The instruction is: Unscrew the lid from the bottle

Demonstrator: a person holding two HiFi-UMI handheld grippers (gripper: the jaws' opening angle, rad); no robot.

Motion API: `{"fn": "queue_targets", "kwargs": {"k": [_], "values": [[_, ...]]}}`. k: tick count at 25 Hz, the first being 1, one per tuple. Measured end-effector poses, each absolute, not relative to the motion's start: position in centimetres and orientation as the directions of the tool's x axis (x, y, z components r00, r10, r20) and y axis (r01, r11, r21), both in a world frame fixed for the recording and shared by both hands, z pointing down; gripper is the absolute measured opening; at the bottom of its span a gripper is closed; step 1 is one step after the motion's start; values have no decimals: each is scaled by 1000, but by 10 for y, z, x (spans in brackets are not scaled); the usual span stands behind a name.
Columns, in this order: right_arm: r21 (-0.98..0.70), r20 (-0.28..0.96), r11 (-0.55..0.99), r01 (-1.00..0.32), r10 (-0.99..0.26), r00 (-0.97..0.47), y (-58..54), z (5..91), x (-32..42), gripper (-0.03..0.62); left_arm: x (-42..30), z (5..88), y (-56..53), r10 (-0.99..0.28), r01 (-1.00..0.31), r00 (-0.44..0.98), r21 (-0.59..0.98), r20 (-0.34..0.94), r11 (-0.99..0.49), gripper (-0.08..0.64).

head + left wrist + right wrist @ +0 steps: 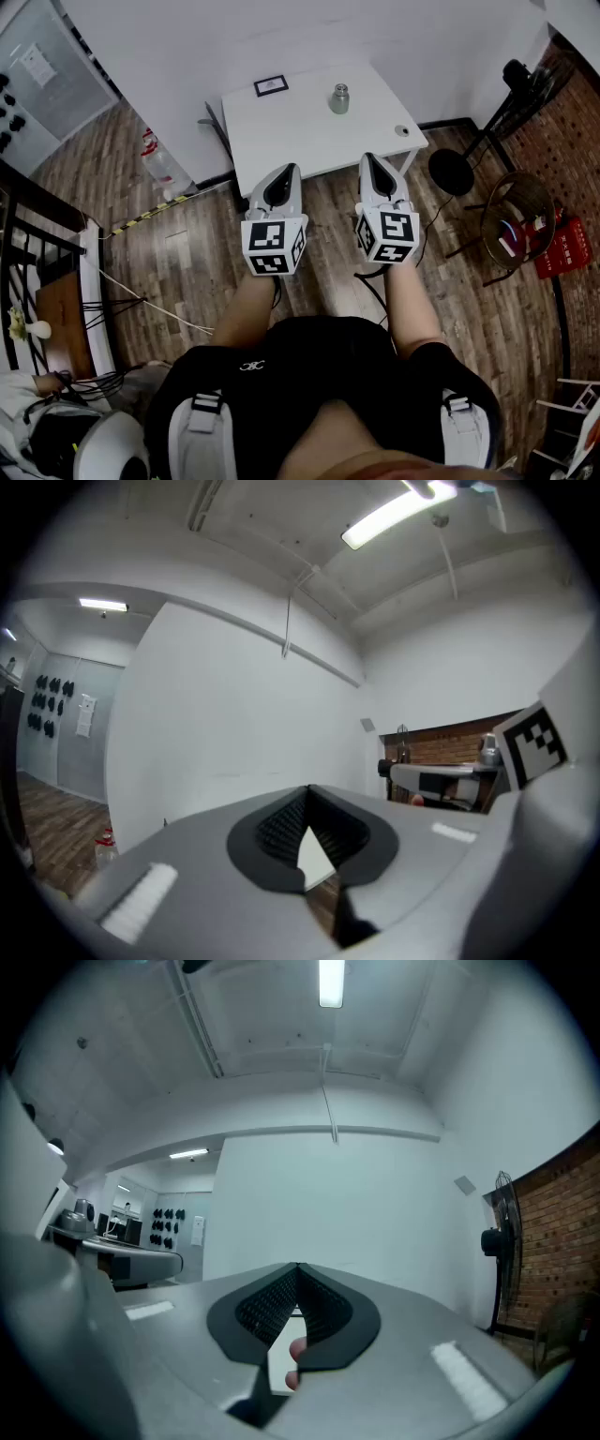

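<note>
At the left of the head view a clear plastic bottle [157, 161] stands on the wooden floor by the wall; whether it holds anything is too small to tell. The white table [281, 131] fills the upper middle, with a small dark-framed card [270, 85] at its upper left corner. Below the table's near edge the left gripper [287, 174] is held in the air with its jaws pressed together on nothing, which the left gripper view [307, 791] confirms. The bottle [339, 97] stands upright at the table's far middle, well apart from both tools, its lid seemingly in place. It looks like a squat metal flask, so I judge it stiff, not fragile, and smooth enough to slip in the pads. Its weight depends on contents that cannot be seen. One tool would best clamp the wider body low down while the other takes the narrower top. To its right and lower, the right gripper [372, 165] is likewise closed and empty, as its own view [296, 1267] shows. A small round object [401, 130] lies near the table's right corner, too small to identify. At the far right a round wire basket [536, 187] holds something pale and red, and beside it sits a red crate [565, 246] whose contents are unclear.
</note>
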State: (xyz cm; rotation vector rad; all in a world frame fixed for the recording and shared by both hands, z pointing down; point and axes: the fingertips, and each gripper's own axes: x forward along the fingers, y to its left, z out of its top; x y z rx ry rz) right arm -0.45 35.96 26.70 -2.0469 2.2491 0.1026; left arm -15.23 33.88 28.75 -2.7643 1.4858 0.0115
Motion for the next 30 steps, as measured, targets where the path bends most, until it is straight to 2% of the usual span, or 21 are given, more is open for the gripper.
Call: {"fn": "queue_targets", "kwargs": {"k": [5, 20, 30], "values": [[-61, -133, 83, -995, -988, -75, 360, 266, -18, -2, -171, 287, 335, -824, -824, 567, 6, -13, -567, 54], [-42, -145, -24, -999, -989, 29, 365, 274, -76, -2, -232, 298, 318, -768, -768, 640, 21, -14, -640, 54], [-43, -187, -54, -998, -980, 62, 343, 274, -58, -2, -223, 305, 291, -753, -753, 658, 16, -19, -658, 54]]}}
